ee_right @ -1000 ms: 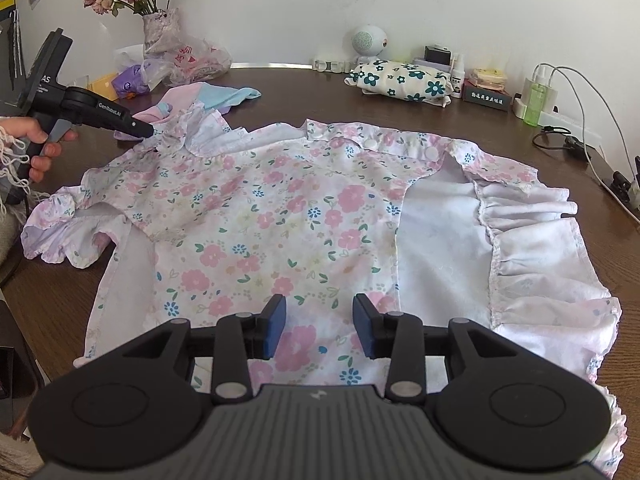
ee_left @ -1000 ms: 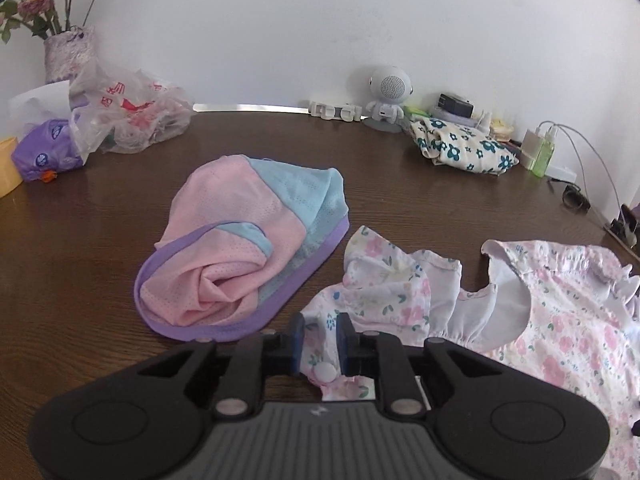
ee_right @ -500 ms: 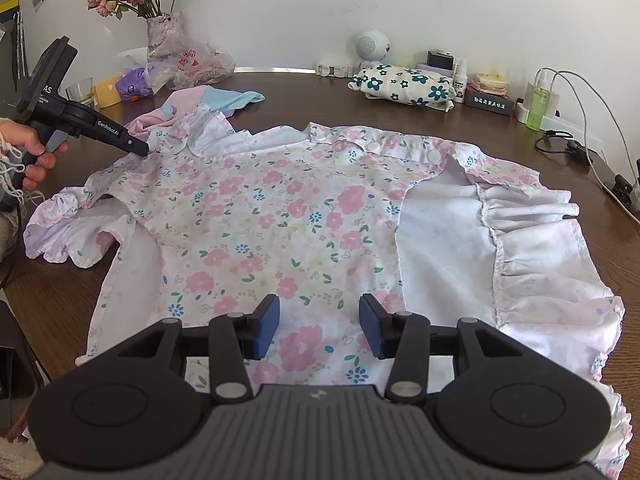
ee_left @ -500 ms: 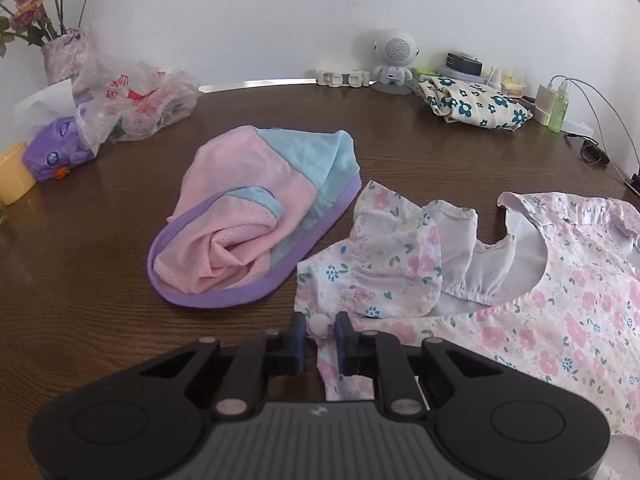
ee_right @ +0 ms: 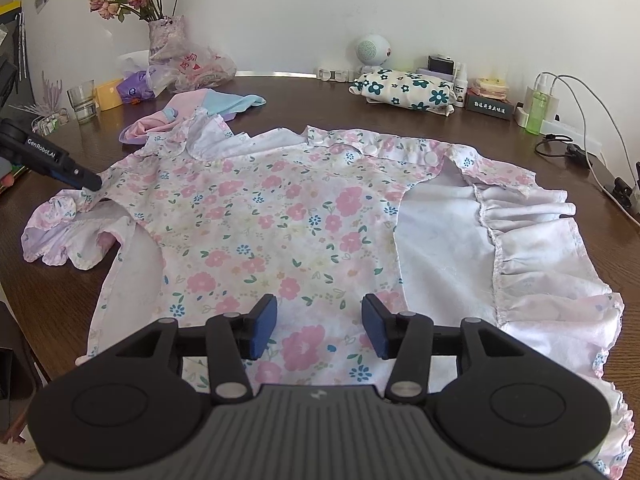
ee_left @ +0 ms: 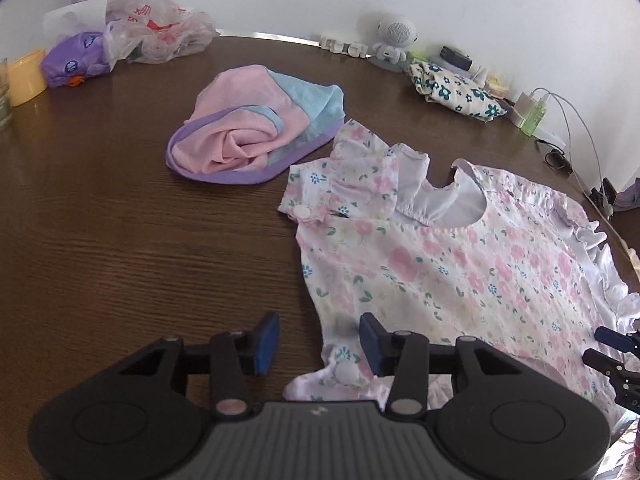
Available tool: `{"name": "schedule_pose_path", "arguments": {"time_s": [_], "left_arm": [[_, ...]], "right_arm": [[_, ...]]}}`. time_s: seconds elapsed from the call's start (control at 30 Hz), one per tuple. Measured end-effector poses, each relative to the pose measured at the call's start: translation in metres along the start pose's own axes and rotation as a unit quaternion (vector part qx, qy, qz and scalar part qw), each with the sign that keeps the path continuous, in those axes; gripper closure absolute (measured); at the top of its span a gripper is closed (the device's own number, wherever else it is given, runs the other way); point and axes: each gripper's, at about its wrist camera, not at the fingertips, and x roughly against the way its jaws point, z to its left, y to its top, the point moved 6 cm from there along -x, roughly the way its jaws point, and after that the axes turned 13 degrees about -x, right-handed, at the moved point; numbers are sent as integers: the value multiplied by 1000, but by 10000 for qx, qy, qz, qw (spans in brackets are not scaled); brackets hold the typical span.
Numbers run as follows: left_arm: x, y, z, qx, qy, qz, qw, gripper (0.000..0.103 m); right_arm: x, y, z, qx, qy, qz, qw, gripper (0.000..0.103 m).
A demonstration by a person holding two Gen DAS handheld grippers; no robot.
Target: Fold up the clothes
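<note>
Far left on the wood-grain table point(ee_right: 304, 92): clear glass point(ee_right: 82, 103), yellow cup point(ee_right: 107, 94), purple tissue pack point(ee_right: 136, 87), crinkly plastic bag point(ee_right: 200, 68) with red print I can't read, vase of dried roses point(ee_right: 164, 36) behind. My left gripper point(ee_left: 318, 338) has its blue pads spread wide, nothing between them, poised over the near edge of the floral dress point(ee_right: 280, 216); a white snap button sits just below the gap. From the right wrist view its black nose reads "GenRoboLAI" or similar, tip right at the dress's left shoulder. Pink, blue and purple mesh garment point(ee_left: 256, 136) lies bunched just beside the dress's ruffled sleeve, touching or nearly so. The dress is spread flat mid-table, thin cotton, pink and blue flower print, white lining showing, snap placket along the far edge, gathered ruffle on the right. My right gripper point(ee_right: 318, 328) is also wide apart, empty, over the dress's near hem. Back right: round white speaker robot point(ee_right: 374, 50), folded navy-flower cloth point(ee_right: 404, 90), small black box with Chinese text, unreadable, green bottle point(ee_right: 538, 114), white charger cables point(ee_right: 592, 120).
</note>
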Motion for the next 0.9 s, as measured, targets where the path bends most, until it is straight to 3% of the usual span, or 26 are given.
{"name": "schedule_pose_path", "arguments": {"time_s": [0.07, 0.13, 0.27, 0.4, 0.5, 0.6, 0.7, 0.8, 0.9], "left_arm": [[3, -4, -1, 127, -218, 61, 9997, 64], [5, -7, -7, -118, -190, 87, 9997, 102], [8, -10, -12, -857, 271, 305, 9955, 102], [9, -10, -5, -1079, 586, 526, 9910, 100], [22, -3, -5, -1024, 625, 184, 9926, 90], [27, 3, -15, -899, 336, -38, 9954, 66], [21, 4, -30, -895, -2, -62, 9960, 71], [17, 4, -43, -1135, -56, -121, 9934, 88], [10, 0, -52, -1377, -8, -63, 9904, 95]], "right_arm": [[0, 0, 0, -1, 1, -7, 10000, 55], [0, 0, 0, -3, 2, -15, 10000, 55], [0, -1, 0, -6, 3, -30, 10000, 55], [0, -1, 0, -9, 5, -45, 10000, 55], [1, -1, 0, -9, 6, -55, 10000, 55], [1, -1, 0, -1, 10, -63, 10000, 55], [1, -2, 0, 4, 13, -68, 10000, 55], [1, -2, 0, 6, 18, -79, 10000, 55], [1, -2, -1, 3, 19, -84, 10000, 55]]}}
